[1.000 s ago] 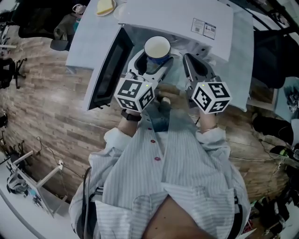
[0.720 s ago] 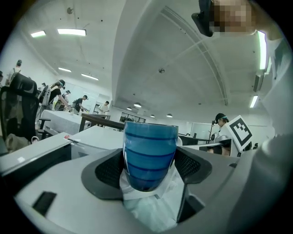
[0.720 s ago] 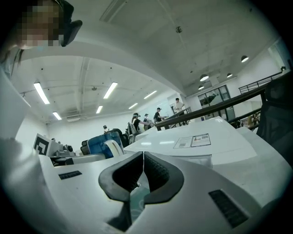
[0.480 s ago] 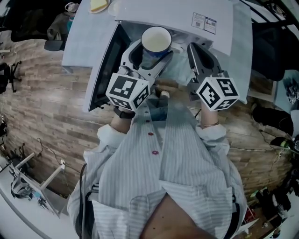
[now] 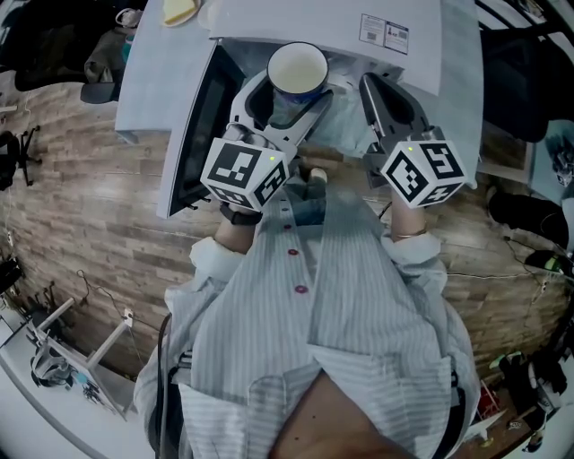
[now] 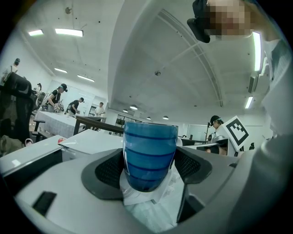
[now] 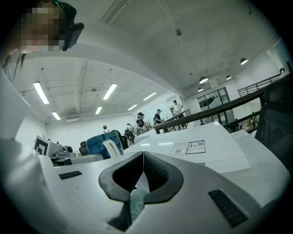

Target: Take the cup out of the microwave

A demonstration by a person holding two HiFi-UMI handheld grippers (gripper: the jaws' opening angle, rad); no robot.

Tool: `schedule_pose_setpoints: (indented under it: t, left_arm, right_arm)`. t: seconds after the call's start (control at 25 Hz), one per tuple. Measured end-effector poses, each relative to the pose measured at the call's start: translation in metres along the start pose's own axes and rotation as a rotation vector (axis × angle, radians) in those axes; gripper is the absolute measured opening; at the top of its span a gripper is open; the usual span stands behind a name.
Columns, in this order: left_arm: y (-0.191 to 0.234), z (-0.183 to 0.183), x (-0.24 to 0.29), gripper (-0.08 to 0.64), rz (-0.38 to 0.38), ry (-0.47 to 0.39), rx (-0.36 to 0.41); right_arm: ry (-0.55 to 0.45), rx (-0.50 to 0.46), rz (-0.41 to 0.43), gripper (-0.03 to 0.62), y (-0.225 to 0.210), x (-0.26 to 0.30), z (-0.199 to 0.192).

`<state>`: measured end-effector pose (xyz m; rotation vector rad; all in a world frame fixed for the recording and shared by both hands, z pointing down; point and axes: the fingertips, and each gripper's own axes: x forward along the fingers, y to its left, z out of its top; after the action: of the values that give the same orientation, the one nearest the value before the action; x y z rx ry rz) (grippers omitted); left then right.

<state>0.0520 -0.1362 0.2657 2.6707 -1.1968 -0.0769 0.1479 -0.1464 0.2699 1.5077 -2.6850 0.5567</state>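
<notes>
Nearest the head camera: striped shirt (image 5: 359,305) with red buttons, both sleeves stretched forward.

Past the sleeves, locate the left gripper (image 6: 150,165). Jaws clamped on the cup (image 6: 150,144), one dark pad against each side wall. Read the cup as upright, blue with darker bands, white inside, with a white handle facing the right gripper. Position in the head view: in front of the microwave's opening, whole rim exposed from above, overlapping the front edge of the top panel.

Just to the right of the cup, near but not touching it, find the right gripper (image 7: 143,170). Jaws pressed together, pads meeting along one line, nothing gripped.

Behind both grippers: white microwave (image 5: 332,27) with a printed label (image 5: 384,33) on the top panel. Door (image 5: 199,125) swung fully open to the left, dark window facing the cavity.

Under the microwave: table (image 5: 157,81) with a pale covering. At its far left corner, a yellow item (image 5: 179,11), identity not readable.

Around the table: wood-pattern floor (image 5: 81,206).

Farthest, in the gripper views: people (image 6: 58,98) standing at other tables, under ceiling strip lights (image 6: 68,32).
</notes>
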Motion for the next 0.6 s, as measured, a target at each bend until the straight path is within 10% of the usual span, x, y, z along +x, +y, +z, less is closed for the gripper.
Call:
schedule_pose_setpoints:
  t: [0.6]
  left_arm:
    - [-0.008,0.005,0.011,0.362,-0.045,-0.001,-0.010]
  right_arm:
    - [0.014,-0.014,0.013,0.032,-0.003,0.001,0.004]
